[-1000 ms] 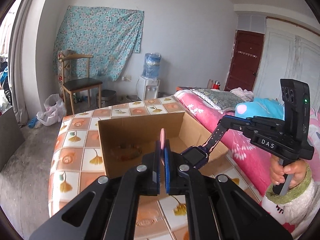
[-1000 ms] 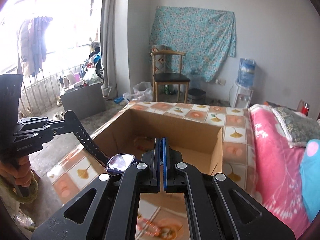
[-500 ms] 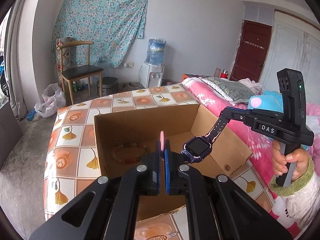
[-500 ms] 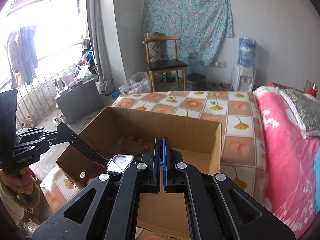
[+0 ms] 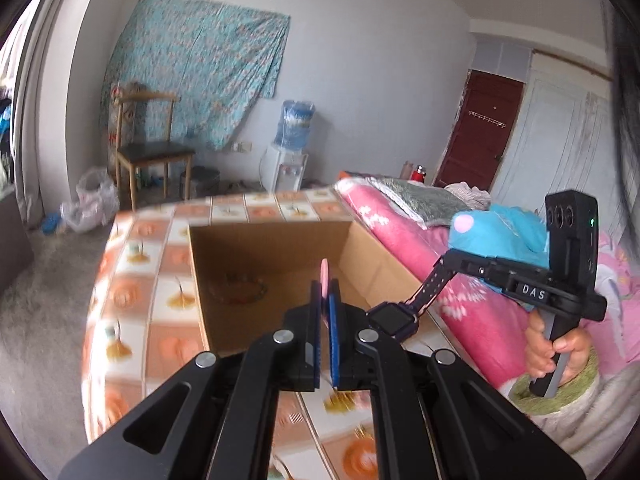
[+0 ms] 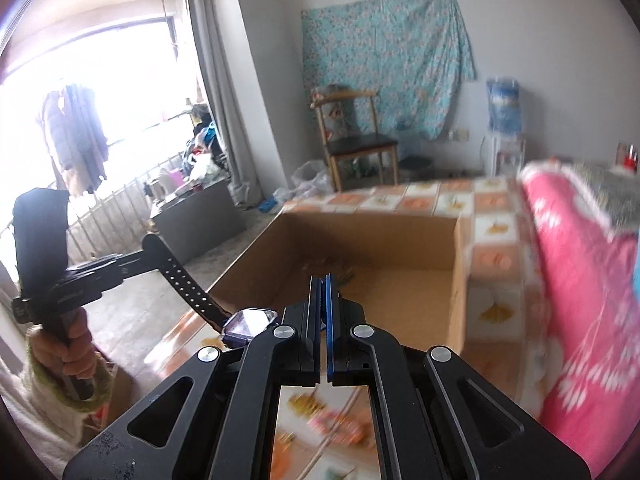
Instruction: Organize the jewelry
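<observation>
Pink strap end (image 5: pixel 324 276) pinched in left fingers, watch (image 6: pixel 249 325) strung to right fingers, perhaps pinching too

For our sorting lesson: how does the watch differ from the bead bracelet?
The watch is held up, its strap clamped by the left gripper and right gripper; the bracelet lies in the cardboard box. The watch has a square face and holed strap; the bracelet is a bead ring. Both are wristwear.

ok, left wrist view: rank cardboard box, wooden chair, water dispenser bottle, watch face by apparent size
1. cardboard box
2. wooden chair
3. and 4. water dispenser bottle and watch face look alike. The watch is far nearer the camera, so no ranking.
</observation>
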A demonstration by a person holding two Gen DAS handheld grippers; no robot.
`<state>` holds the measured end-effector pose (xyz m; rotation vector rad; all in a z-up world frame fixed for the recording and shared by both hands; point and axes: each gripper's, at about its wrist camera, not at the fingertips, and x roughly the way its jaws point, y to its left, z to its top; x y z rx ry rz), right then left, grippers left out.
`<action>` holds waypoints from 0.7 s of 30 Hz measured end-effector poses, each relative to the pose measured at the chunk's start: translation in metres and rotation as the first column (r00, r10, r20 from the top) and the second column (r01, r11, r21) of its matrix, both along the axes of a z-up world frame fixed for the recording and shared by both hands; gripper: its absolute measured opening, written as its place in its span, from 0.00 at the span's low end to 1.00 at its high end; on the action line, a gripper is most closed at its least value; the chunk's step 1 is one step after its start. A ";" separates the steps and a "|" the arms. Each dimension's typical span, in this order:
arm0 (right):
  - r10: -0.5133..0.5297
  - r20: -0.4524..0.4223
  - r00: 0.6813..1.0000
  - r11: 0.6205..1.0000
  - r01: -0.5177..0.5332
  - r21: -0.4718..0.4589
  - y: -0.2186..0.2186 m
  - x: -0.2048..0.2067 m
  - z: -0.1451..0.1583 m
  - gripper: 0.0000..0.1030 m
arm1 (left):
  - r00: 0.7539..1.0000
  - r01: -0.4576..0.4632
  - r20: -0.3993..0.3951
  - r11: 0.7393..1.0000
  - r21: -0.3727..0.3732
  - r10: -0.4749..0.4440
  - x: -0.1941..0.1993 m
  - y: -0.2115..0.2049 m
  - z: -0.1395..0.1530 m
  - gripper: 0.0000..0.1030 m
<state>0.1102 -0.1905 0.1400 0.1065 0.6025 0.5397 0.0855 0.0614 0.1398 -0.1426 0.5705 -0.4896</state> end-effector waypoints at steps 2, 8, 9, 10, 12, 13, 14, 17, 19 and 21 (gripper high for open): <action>0.004 -0.083 0.997 1.000 -0.002 0.022 0.002 -0.004 -0.020 0.00 | 0.997 -0.026 -0.068 1.000 -0.011 0.026 -0.004 0.007 -0.015 0.03; 0.013 -0.310 0.951 0.998 0.006 0.060 0.012 0.001 -0.088 0.00 | 0.968 -0.095 -0.239 0.993 -0.072 0.075 -0.017 0.024 -0.072 0.03; 0.015 -0.338 0.941 0.998 0.005 0.058 0.015 0.003 -0.098 0.00 | 0.962 -0.102 -0.263 0.992 -0.079 0.078 -0.018 0.026 -0.079 0.03; 0.011 -0.354 0.935 0.999 0.006 0.048 0.019 0.006 -0.107 0.00 | 0.956 -0.112 -0.281 0.990 -0.084 0.084 -0.018 0.028 -0.087 0.01; -0.009 -0.357 0.934 1.000 0.014 0.011 0.026 0.012 -0.117 0.00 | 0.950 -0.129 -0.297 0.988 -0.079 0.101 -0.017 0.032 -0.099 0.00; -0.024 -0.346 0.938 1.000 0.020 -0.014 0.029 0.016 -0.119 0.00 | 0.949 -0.135 -0.298 0.988 -0.081 0.105 -0.014 0.033 -0.102 0.00; -0.027 -0.339 0.940 1.000 0.022 -0.021 0.030 0.018 -0.119 0.00 | 0.949 -0.139 -0.297 0.987 -0.086 0.108 -0.012 0.034 -0.105 0.00; -0.025 -0.340 0.940 1.000 0.022 -0.012 0.031 0.027 -0.119 0.00 | 0.944 -0.160 -0.300 0.985 -0.063 0.134 -0.003 0.034 -0.112 0.00; -0.020 -0.340 0.940 1.000 0.018 -0.008 0.031 0.027 -0.117 0.00 | 0.944 -0.145 -0.309 0.987 -0.066 0.118 -0.001 0.031 -0.117 0.00; -0.014 -0.329 0.944 1.000 0.011 -0.011 0.033 0.023 -0.112 0.00 | 0.946 -0.111 -0.313 0.992 -0.055 0.089 -0.004 0.025 -0.122 0.00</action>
